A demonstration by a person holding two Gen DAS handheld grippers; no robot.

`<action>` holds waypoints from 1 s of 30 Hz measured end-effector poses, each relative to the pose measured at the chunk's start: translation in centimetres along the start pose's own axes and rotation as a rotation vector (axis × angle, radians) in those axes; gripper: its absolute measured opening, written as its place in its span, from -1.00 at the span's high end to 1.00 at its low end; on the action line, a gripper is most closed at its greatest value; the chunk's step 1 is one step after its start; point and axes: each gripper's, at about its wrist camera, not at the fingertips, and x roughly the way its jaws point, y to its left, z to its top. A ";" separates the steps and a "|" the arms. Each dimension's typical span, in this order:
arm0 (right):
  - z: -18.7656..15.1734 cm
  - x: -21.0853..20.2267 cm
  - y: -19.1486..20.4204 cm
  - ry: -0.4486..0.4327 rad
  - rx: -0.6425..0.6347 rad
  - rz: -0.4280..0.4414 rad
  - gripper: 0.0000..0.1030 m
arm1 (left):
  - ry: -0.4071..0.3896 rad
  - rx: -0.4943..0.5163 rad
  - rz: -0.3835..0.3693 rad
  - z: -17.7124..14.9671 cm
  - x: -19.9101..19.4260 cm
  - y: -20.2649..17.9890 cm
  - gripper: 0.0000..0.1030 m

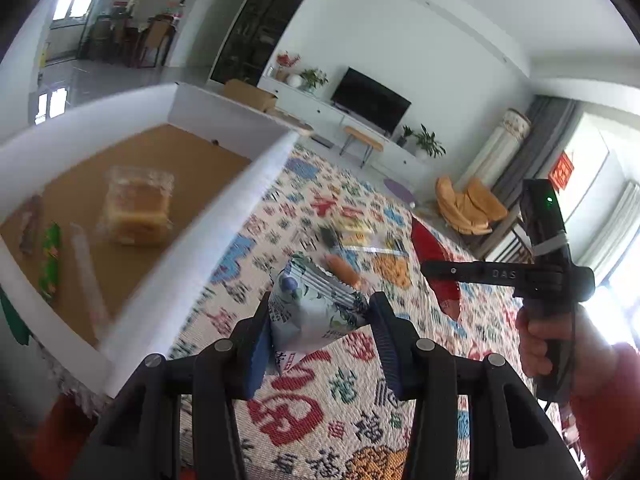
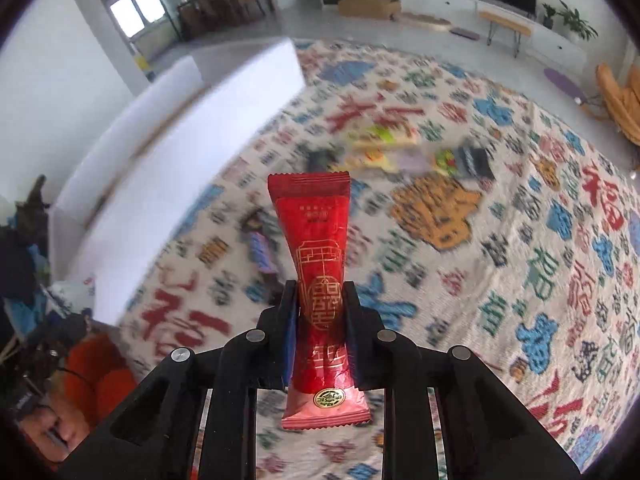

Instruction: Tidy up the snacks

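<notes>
My left gripper is shut on a pale blue-and-white snack packet, held above the patterned cloth just right of the white box. The box has a brown floor and holds a clear-wrapped yellow cake, a green packet, a dark bar and a pale stick. My right gripper is shut on a long red packet with gold print, held upright above the cloth. The right gripper also shows in the left wrist view with the red packet.
Loose snacks lie on the cloth ahead: a sausage, yellow and dark packets, blurred in the right wrist view. The white box wall stands to the left. A TV, bench, plants and chairs stand beyond the table.
</notes>
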 end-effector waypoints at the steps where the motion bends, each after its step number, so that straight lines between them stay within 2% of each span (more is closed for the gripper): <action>1: 1.1 -0.8 2.0 -0.030 -0.013 0.046 0.59 | -0.025 -0.014 0.021 1.4 -1.1 1.1 0.11; 4: 4.4 -2.4 8.7 -0.101 -0.067 0.184 0.59 | -0.083 -0.022 0.143 5.4 -3.9 4.8 0.11; 7: 6.7 -1.8 15.2 -0.111 -0.123 0.308 0.58 | -0.099 -0.034 0.269 8.4 -5.3 8.9 0.11; 11: 7.7 1.2 22.2 -0.114 -0.207 0.364 0.57 | -0.078 -0.017 0.414 10.2 -5.3 13.0 0.09; 12: 7.8 2.1 23.3 -0.110 -0.213 0.374 0.50 | -0.067 -0.012 0.436 10.2 -5.1 13.7 0.05; 14: 7.5 3.6 24.6 -0.104 -0.213 0.384 0.13 | -0.044 -0.017 0.482 10.0 -4.4 14.9 -0.31; 15: 7.4 4.3 24.8 -0.100 -0.209 0.389 -0.26 | -0.037 -0.022 0.495 9.9 -4.1 15.4 -0.71; 16: 7.1 4.6 24.6 -0.106 -0.203 0.382 -0.27 | -0.038 -0.027 0.506 9.6 -4.0 15.8 -0.85; 18: 6.4 4.4 23.6 -0.121 -0.196 0.373 -0.27 | -0.047 -0.039 0.516 8.9 -3.8 16.1 -0.87; 21: 5.3 3.3 20.9 -0.150 -0.212 0.314 -0.30 | -0.033 -0.065 0.473 7.9 -3.3 15.4 -0.88; 24: 3.9 2.2 16.2 -0.192 -0.227 0.167 -0.47 | -0.026 -0.024 0.403 6.6 -3.4 12.4 -0.88; 26: 2.3 2.1 11.6 -0.201 -0.211 0.054 -0.48 | -0.006 0.025 0.344 5.8 -2.8 9.3 -0.89; 30: -2.1 2.9 1.1 -0.141 -0.109 -0.178 -0.48 | 0.079 0.127 0.202 3.1 0.2 2.3 -0.99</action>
